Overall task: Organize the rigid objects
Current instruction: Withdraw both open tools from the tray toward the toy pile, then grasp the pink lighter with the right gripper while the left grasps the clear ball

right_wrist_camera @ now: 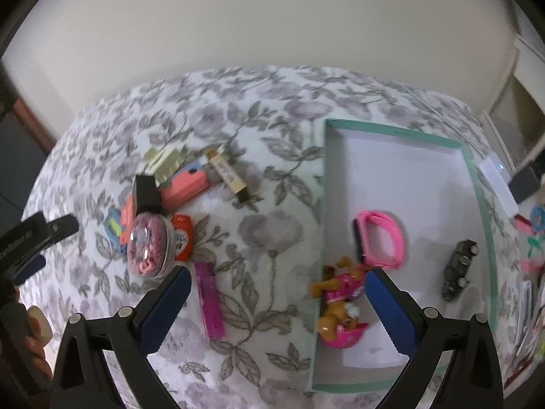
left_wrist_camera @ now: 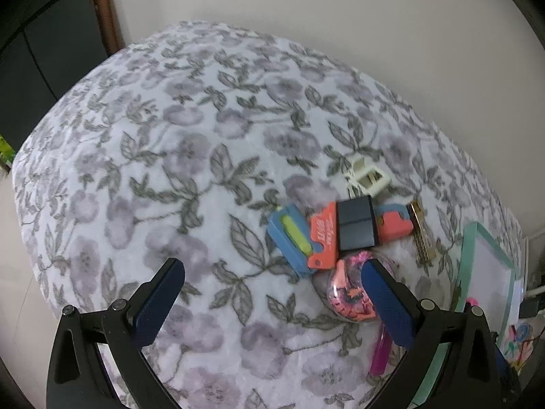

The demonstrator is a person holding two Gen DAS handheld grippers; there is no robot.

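Both grippers hang empty, jaws spread wide: left gripper (left_wrist_camera: 272, 272) over bare blanket (left_wrist_camera: 153, 136), right gripper (right_wrist_camera: 276, 283) straddling the box (right_wrist_camera: 402, 129) edge. Left to right in the right view: the pile with the round clear case (right_wrist_camera: 150, 245) leaning on a black block (right_wrist_camera: 147, 192) and salmon pieces, pink lighter (right_wrist_camera: 210, 298) lying apart, gold bar (right_wrist_camera: 227, 175), then the box holding a toy dog (right_wrist_camera: 337, 303), pink band (right_wrist_camera: 381, 238), toy car (right_wrist_camera: 458, 269). Risks, as a guess: the case likely rolls if nudged; stacked pieces shift when one is pulled; soft blanket tilts grasps.
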